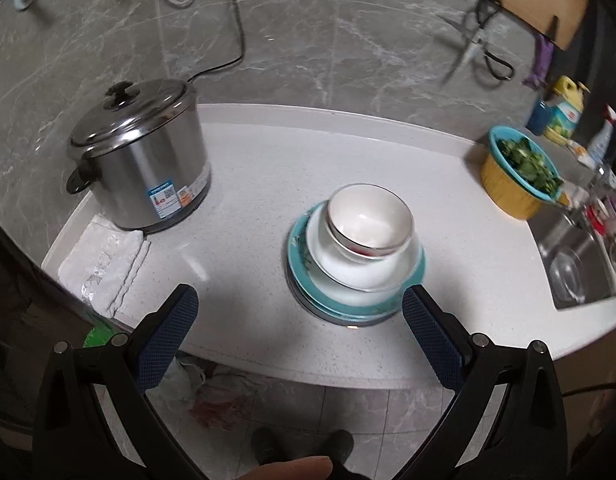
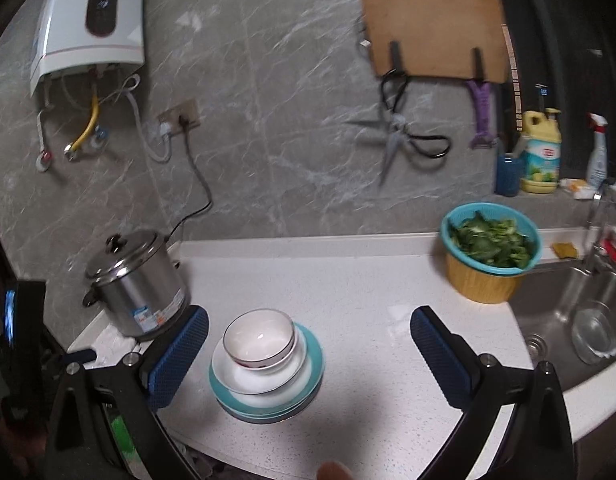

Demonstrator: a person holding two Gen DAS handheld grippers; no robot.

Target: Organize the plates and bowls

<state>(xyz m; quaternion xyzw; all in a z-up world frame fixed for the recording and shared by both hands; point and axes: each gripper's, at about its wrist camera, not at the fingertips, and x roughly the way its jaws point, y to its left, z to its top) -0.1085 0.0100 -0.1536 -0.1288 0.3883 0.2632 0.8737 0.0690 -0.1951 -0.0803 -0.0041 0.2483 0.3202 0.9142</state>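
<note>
The left gripper (image 1: 299,320) hung over the front edge of the white counter (image 1: 243,216) with its blue-padded jaws spread wide and nothing between them. The right gripper (image 2: 310,342) was likewise wide apart and empty, held above the same counter. The stack of dishes sat near the counter's front edge, ahead of both tools: a white bowl (image 1: 370,220) with a silver rim rested, slightly tilted, in a white plate (image 1: 360,272), which lay on a teal-rimmed plate (image 1: 308,280) atop a darker plate whose edge barely showed. In the right wrist view the bowl (image 2: 259,340) lay just beside the left pad. A steel pot (image 1: 141,160) with its lid on stood to the left, well apart from the stack, and a basket of greens (image 2: 490,256) stood beside the sink (image 2: 580,312).
</note>
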